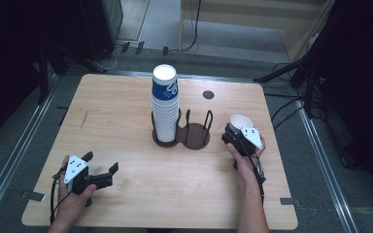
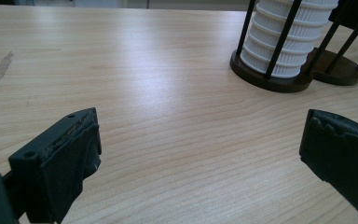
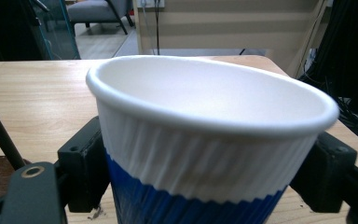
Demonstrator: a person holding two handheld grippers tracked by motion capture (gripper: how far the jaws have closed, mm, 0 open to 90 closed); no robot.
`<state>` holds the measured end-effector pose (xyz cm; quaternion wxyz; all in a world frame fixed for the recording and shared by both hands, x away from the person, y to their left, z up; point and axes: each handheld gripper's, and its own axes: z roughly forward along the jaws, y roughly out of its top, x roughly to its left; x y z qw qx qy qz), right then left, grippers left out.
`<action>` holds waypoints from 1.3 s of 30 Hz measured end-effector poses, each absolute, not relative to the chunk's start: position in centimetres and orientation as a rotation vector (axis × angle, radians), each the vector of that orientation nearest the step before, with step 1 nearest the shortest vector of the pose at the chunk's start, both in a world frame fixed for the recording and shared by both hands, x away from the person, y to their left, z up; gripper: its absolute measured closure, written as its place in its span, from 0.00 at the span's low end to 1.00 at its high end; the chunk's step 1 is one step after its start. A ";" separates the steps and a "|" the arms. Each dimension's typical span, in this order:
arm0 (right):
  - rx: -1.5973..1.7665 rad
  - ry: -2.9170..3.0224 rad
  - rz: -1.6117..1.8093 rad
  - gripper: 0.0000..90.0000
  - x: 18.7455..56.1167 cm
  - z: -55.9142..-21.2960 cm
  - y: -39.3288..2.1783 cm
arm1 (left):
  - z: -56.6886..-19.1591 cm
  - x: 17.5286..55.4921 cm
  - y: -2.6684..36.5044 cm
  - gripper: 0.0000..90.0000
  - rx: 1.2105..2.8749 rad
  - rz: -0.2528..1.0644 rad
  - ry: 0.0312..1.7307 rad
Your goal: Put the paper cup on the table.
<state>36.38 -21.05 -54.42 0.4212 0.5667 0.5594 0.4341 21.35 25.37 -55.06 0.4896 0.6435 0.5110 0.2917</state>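
The left gripper (image 1: 99, 164) sits low over the near left part of the surface (image 1: 126, 194), its jaws spread wide with nothing but bare wood between them. In the left gripper view the same gripper (image 2: 200, 149) looks across the surface (image 2: 168, 93) toward the base of the rack (image 2: 279, 83).

To the right, near the right edge, the right gripper (image 1: 234, 133) has a cup (image 1: 240, 121) between its jaws. The cup stands upright, mouth up, just right of the rack (image 1: 182, 136). In the right gripper view the cup (image 3: 205, 154) is white and ribbed above, blue below, and a jaw lies against each side of it; the right gripper (image 3: 205, 182) is clamped on it, though whether the pads press hard is unclear.

Farther back, at mid-surface, the dark two-bay rack stands. Its left bay holds a tall stack (image 1: 165, 104) of nested cups, white ribbed rims below and a blue one on top. In the left gripper view the stack (image 2: 291, 42) rises between the rack's thin rods.
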 end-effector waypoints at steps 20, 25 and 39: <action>1.423 1.477 1.115 0.02 36.1 -53.7 -21.4 | -55.0 21.3 25.4 0.00 1.565 0.710 1.240; 1.419 1.487 1.125 0.00 35.8 -53.4 -21.5 | -55.0 21.3 25.3 0.00 1.565 0.710 1.239; 1.376 1.461 1.188 0.00 34.1 -51.6 -22.1 | -55.1 21.3 25.3 0.00 1.564 0.713 1.239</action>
